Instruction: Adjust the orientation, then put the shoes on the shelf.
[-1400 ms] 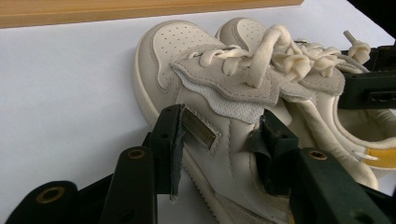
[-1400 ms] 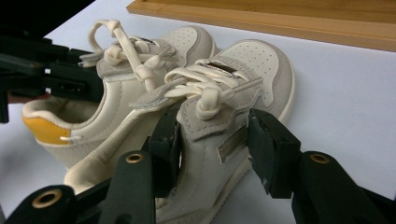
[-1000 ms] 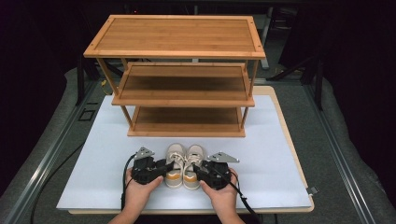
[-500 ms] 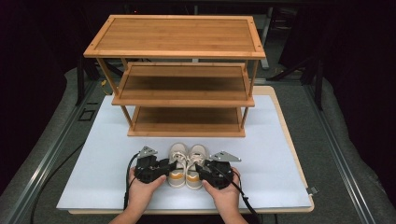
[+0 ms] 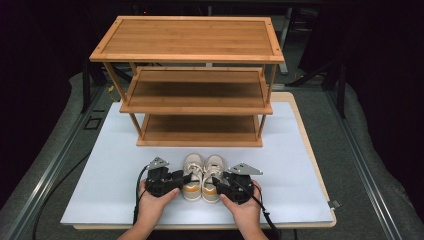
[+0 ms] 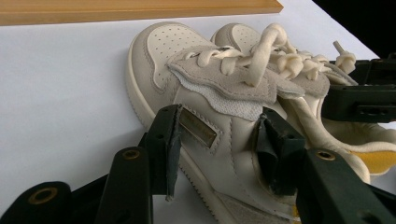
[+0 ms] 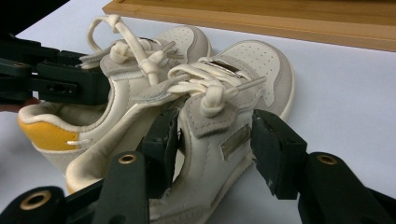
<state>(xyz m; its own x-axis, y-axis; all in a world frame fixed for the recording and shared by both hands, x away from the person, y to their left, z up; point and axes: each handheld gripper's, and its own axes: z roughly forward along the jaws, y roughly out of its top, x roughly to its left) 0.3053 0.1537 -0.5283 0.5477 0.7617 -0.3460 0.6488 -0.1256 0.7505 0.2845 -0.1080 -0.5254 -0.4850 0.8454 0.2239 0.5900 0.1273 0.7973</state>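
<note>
- The white table top (image 5: 115, 170) lay in a dark room, with a three-tier wooden shoe rack (image 5: 192, 85) standing at its far half, every tier bare.
- The pair of small cream shoes sat side by side on the near part of the table, toes toward the rack, well short of its bottom tier: left shoe (image 5: 192, 176) and right shoe (image 5: 213, 177).
- Your left gripper (image 5: 186, 181) straddled the left shoe from the outer side, and your right gripper (image 5: 216, 182) straddled the right shoe likewise.
- Both sets of jaws had just been opening, each with its shoe between them; the right ones stood visibly clear of the leather, so I judged the pair set down and released, or not yet gripped.
- If shelving was the aim, that whole step was left.
- The left gripper view showed the gaps beside the left shoe (image 6: 205, 116); the right gripper view showed the yellow heel lining (image 7: 46, 133).
- The high view alone gave the rack's tiers.
</note>
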